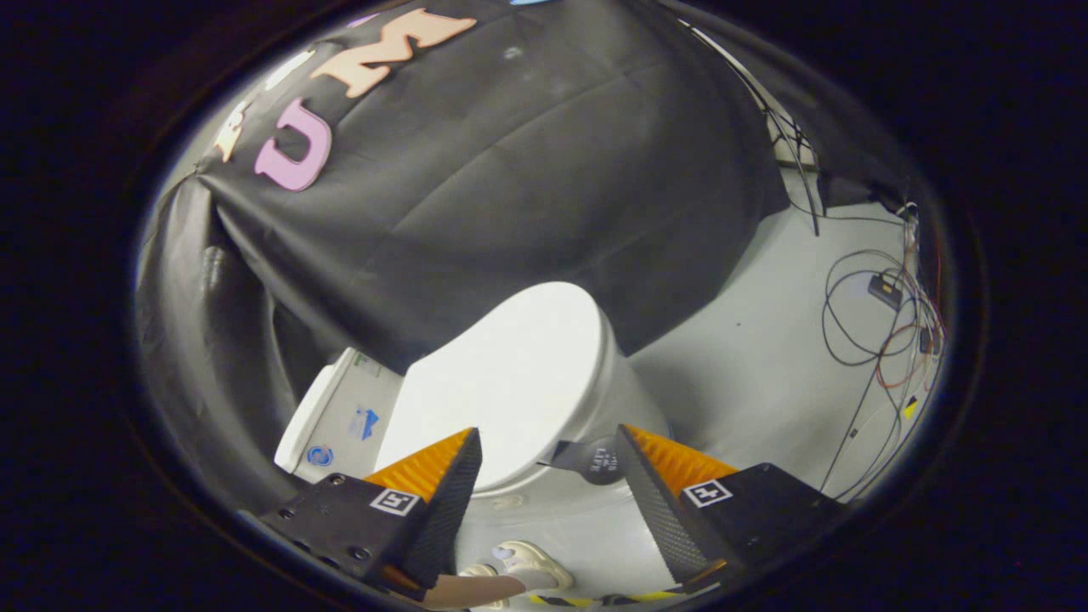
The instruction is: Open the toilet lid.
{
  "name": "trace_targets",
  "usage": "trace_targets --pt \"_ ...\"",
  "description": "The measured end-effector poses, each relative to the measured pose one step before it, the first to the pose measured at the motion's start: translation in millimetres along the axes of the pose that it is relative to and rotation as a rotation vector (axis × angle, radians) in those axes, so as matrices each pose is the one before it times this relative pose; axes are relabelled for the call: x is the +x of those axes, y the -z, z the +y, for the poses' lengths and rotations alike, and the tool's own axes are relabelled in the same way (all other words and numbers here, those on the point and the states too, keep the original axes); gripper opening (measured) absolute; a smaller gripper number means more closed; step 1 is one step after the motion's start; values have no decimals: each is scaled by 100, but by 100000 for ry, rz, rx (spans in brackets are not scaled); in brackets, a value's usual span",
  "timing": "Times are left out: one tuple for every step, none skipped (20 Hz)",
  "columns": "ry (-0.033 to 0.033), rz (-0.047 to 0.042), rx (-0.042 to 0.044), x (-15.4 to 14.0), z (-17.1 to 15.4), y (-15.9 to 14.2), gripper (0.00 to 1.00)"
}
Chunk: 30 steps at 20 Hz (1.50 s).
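1. Toilet lid (501, 382) lies closed and flat on the white toilet (612, 382), seen in the gripper view just ahead of and partly between the two fingers of the tool (551, 455)

2. Tool stands wide, its fingers spread apart and holding nothing; the near edge of the lid passes between the fingertips but neither finger seems to touch it

3. Lid's long axis runs from the tank (336, 416) end, beside one finger, away to the rounded front end that points toward the black cloth wall (510, 170) and the bare floor (765, 357); the hinge looks to be at the tank end, so the free edge to lift would be the far rounded one

4. Small dark tab (595, 459) sticks out from the toilet's side just beside the other finger; I cannot tell whether it is joined to the lid

5. Risks, as I judge them: the lid is smooth and thin, so a grip on its rim could slip off; closing the fingers on lid and seat together would lift both; lifting too near the hinge would give little leverage and strain the grip; letting go before the lid rests against the tank could let it drop back

6. Loose cables (875, 323) lie on the floor well apart from the toilet, and a person's shoe (531, 561) shows below the fingers, near the toilet's base
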State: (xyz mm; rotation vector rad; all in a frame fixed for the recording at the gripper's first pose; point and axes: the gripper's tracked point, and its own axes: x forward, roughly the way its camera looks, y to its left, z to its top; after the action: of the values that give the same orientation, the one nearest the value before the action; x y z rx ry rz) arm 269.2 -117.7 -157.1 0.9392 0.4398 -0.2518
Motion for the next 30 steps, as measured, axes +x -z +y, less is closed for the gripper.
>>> trace_targets --pt "714 137 3013 495 -652 76 96" --pt "405 1008 3721 567 -564 276 96" --pt "-559 1716 4240 457 -384 327 96" --pt "-899 2194 4728 382 -367 339 96" --pt "-1061 2400 4403 290 -291 370 94" --pt "-737 1776 3532 334 -319 218 89" --pt "-438 228 2671 216 -253 -223 85" --pt "-488 330 1799 200 -154 -117 82" --pt "-1125 1946 1375 -60 -132 -86 73" --pt "-721 2434 1730 -164 -83 209 62" --pt "-387 812 1801 272 -139 -36 51" --pt "-732 371 1891 313 83 133 38" --pt "-389 -474 2454 257 58 -30 25" --pt "-1321 773 2970 -699 275 -228 22" --pt "-1386 1160 3109 -32 292 46 16" --pt "-938 1159 2649 -110 341 55 12" --pt "480 1148 829 -133 313 -1 5" --pt "2053 731 -994 -198 13 64 2" --pt "2820 -369 -2661 -184 56 -130 0" --pt "3248 -654 -3059 -117 199 17 0" --pt "3309 -608 -2796 -102 221 54 0" --pt "2803 -428 -2010 -107 412 180 0" --pt "1793 -656 -928 -268 401 -102 0" --pt "946 -426 -500 -403 516 36 0" --pt "345 -471 -277 -464 519 21 0" --pt "254 -620 -286 -616 678 -50 0" --pt "420 -570 -559 -575 626 -99 0" --pt "459 -1152 -1275 -571 649 -70 0" --pt "675 -1176 -2231 -554 711 -55 0" --pt "583 -1358 -2555 -562 709 -35 0"
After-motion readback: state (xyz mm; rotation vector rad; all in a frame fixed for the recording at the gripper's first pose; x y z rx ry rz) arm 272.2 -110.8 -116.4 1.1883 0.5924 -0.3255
